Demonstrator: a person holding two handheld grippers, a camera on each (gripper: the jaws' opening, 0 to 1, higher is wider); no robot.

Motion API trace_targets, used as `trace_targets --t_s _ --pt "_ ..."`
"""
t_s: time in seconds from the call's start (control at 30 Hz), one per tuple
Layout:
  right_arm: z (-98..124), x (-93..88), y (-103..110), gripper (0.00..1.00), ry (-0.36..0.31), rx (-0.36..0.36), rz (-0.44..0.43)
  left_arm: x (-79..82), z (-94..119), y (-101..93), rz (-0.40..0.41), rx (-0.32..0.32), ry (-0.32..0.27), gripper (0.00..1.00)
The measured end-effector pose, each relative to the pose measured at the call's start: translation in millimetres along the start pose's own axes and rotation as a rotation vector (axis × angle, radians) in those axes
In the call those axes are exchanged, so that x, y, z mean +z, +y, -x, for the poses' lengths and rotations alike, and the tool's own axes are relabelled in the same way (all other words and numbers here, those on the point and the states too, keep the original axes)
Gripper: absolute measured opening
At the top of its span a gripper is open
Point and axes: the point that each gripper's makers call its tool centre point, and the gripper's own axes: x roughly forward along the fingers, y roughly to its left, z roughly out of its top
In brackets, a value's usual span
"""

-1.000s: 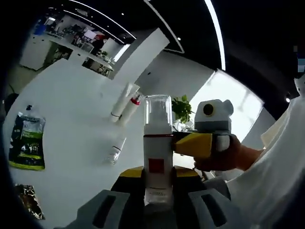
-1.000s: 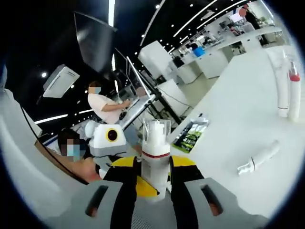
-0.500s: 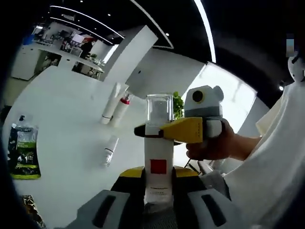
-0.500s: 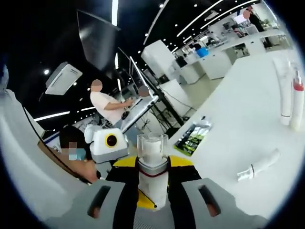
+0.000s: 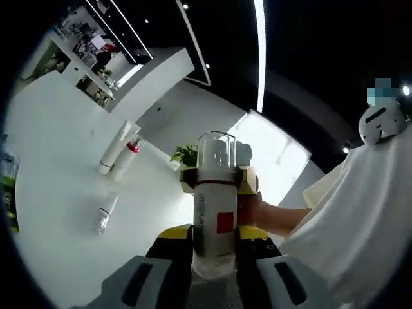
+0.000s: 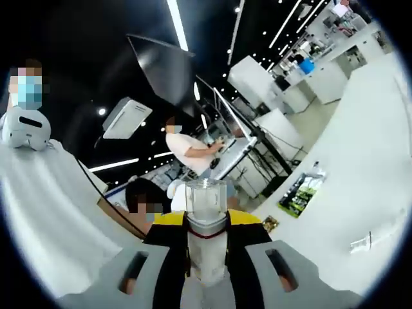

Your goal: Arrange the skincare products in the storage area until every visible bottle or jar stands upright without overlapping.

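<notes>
Both grippers clamp one white pump bottle (image 5: 214, 219) — left gripper (image 5: 214, 257) low on the body, right gripper (image 6: 206, 248) at the neck — above the white table (image 5: 51, 193).

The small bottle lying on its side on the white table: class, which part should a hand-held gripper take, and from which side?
Take the small bottle across its round body, midway along, coming down from above. It lies flat on the white table, apart from the two tubes, so its long sides look free for the jaws.

Bright ceiling strip lights (image 5: 261, 51), dark ceiling, fisheye-warped edges
</notes>
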Motion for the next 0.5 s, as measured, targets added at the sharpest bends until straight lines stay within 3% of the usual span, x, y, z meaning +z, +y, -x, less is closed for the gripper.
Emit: trace_targets --t_s 0.1,0.23,0.37,0.5 --pt "-1 1.9 2 0.21 -0.012 0.008 0.010 1.6 2 -1.9 0.026 -0.010 -0.005 0.25" --pt "-3 2.4 -3 0.22 -0.016 -0.021 0.023 2.0 2 3.0 0.024 0.024 -0.005 0.24" --pt "-4 13.4 -15 0.22 -0.074 -0.116 0.062 13.5 9 14.8 0.030 0.092 -0.064 0.24" --pt "-8 13.8 -26 0.22 -0.037 -0.223 0.136 16.7 13 28.0 -0.011 0.189 -0.078 0.23"
